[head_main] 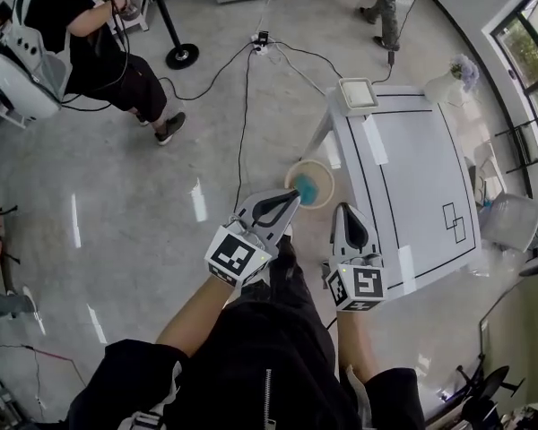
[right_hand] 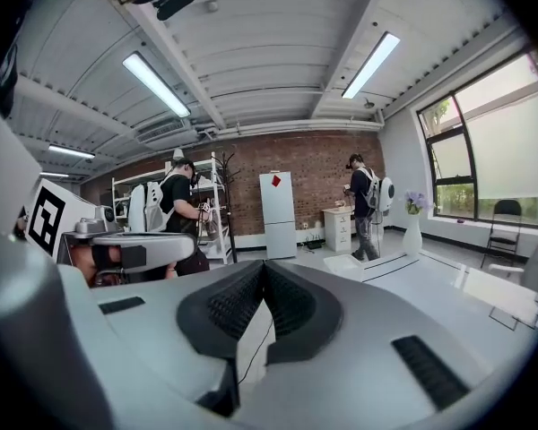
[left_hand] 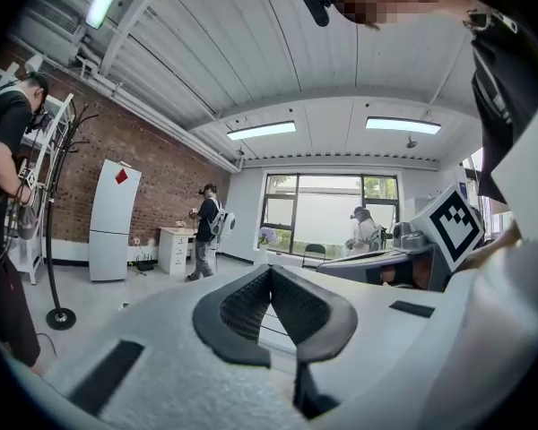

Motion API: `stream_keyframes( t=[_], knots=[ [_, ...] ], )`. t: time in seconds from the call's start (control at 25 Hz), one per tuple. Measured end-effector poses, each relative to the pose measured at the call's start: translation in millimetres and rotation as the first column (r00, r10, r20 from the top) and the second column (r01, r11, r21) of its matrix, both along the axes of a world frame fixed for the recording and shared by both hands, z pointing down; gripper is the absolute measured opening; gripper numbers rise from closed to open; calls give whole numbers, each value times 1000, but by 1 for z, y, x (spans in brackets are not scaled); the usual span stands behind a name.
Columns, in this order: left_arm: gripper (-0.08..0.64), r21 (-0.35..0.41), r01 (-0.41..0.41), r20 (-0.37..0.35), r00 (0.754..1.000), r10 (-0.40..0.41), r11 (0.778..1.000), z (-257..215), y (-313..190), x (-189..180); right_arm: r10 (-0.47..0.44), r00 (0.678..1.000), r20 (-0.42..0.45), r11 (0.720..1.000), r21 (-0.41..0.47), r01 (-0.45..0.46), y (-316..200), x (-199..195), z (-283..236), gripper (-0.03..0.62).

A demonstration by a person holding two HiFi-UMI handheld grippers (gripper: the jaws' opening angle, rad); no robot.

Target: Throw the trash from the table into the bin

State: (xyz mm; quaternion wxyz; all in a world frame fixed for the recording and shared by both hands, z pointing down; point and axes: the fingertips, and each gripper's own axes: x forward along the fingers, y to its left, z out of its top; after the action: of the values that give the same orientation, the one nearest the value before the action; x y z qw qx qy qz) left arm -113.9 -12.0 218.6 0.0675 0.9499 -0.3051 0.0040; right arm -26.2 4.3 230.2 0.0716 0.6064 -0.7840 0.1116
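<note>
holding nothing in left claw (head_main: 295, 196) or right claw (head_main: 345, 210), both pinched shut on air. seems past the drop: teal trash (head_main: 306, 189) already in the bin (head_main: 322, 169) just ahead of left claw's tips. next, probably scan the table (head_main: 403, 168) beside right claw for leftovers.

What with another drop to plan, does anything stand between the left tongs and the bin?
Nothing visible does: in the head view the shut, empty left tongs point straight at the near rim of the bin.
</note>
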Motion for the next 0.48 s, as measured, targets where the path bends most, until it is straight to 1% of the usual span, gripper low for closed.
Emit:
stream_keyframes(
  t=[0.16,0.32,0.48],
  knots=[
    [7,2,-5,9,1000,5,1000,0,24,-8,-14,1000,25,1000,-10,15,25,-13,0,9],
    [6,7,2,4,1000,-2,1000,2,39,-17,-44,999,9,999,-9,44,40,-32,2,9],
    [6,-7,26,0,1000,-26,1000,6,52,-32,-72,997,-10,997,-4,72,52,-51,2,9]
  ],
)
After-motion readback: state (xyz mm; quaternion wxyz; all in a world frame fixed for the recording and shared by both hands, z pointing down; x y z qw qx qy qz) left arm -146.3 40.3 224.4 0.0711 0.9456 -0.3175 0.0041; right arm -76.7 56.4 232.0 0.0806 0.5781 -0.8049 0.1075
